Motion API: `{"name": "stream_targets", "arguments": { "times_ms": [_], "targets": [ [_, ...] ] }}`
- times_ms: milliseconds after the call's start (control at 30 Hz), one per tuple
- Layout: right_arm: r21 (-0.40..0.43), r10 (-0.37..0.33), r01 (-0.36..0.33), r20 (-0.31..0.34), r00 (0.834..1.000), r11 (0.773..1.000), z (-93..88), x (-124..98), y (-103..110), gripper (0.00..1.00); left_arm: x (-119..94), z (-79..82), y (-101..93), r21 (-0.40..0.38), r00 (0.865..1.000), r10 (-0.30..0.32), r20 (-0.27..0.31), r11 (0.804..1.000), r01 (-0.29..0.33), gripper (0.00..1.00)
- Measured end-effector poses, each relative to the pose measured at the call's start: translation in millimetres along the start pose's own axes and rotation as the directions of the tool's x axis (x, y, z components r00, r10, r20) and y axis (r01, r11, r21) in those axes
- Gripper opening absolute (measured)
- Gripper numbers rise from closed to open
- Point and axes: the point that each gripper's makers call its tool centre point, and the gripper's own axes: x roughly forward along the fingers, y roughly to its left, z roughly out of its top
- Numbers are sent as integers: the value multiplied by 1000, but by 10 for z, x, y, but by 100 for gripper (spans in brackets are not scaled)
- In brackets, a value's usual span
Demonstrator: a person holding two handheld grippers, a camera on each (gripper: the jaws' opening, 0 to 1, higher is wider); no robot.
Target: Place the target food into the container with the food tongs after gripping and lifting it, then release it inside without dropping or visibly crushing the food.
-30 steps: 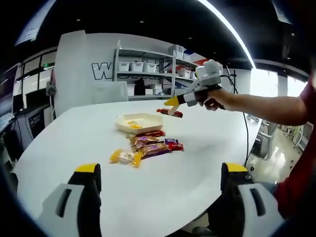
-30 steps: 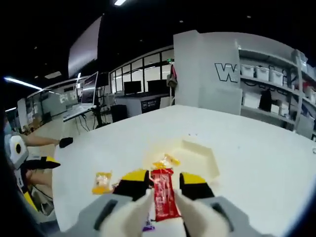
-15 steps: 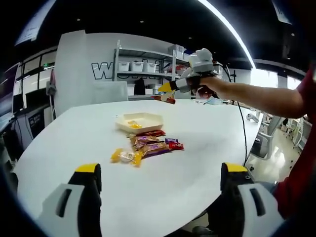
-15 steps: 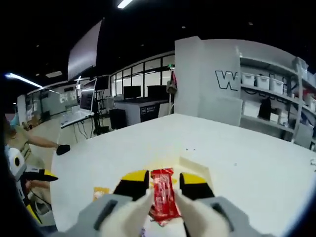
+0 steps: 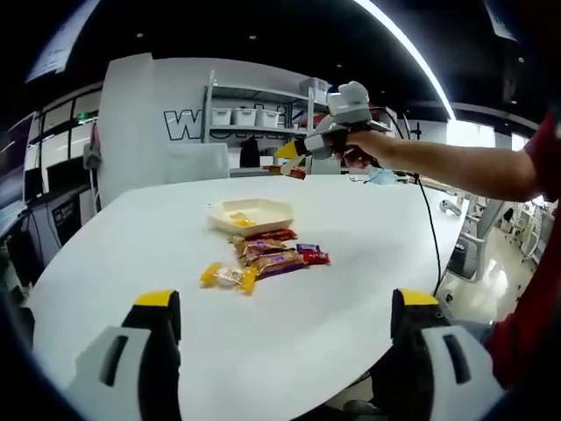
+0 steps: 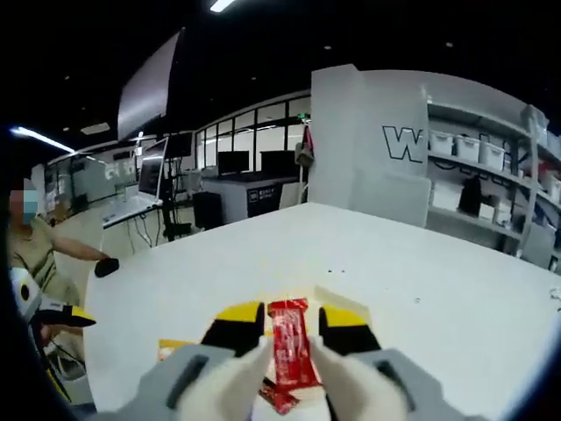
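My right gripper [image 6: 291, 317] is shut on a red snack packet [image 6: 290, 344], which stands upright between its yellow-tipped jaws. Just beyond those jaws lies the cream tray [image 6: 344, 298]. In the left gripper view that right gripper [image 5: 291, 156] hangs high above the table, behind the tray [image 5: 250, 213], with the red packet [image 5: 296, 172] in its tips. The tray holds one yellow snack [image 5: 240, 219]. My left gripper [image 5: 287, 300] is open wide and empty, low over the near table edge. Several loose packets [image 5: 270, 256] lie in front of the tray.
A yellow packet [image 5: 221, 276] lies nearest to me on the white table [image 5: 131, 246]. Shelves with white bins [image 5: 254, 118] stand behind. A seated person [image 6: 35, 254] is at the table's far left in the right gripper view. A cable [image 5: 431, 237] hangs off the right side.
The right gripper has lifted the red packet higher and carried it left and away, past the tray. The left gripper has stayed put.
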Motion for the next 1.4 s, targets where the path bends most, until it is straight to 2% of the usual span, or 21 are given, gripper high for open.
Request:
{"name": "stream_targets", "arguments": {
  "times_ms": [167, 433, 733, 1167, 1400],
  "targets": [
    [29, 3, -3, 3, 1000, 1000, 29, 51, -22, 19, -24, -7, 34, 2, 1000, 10, 0, 1000, -10, 98],
    [21, 6, -6, 11, 1000, 1000, 87, 115, -15, 19, -63, -7, 93, -4, 1000, 28, 5, 1000, -28, 98],
    [26, -13, 12, 42, 999, 1000, 144, 87, -14, 19, -86, 16, 161, 32, 999, 44, -13, 999, -44, 98],
    [60, -13, 9, 63, 998, 998, 192, 77, 2, 20, -111, 14, 180, 38, 999, 45, -11, 998, -45, 97],
    [49, -13, 10, 59, 998, 999, 180, 74, 11, 20, -124, 46, 198, 38, 999, 47, -4, 998, -47, 97]
  ]
}}
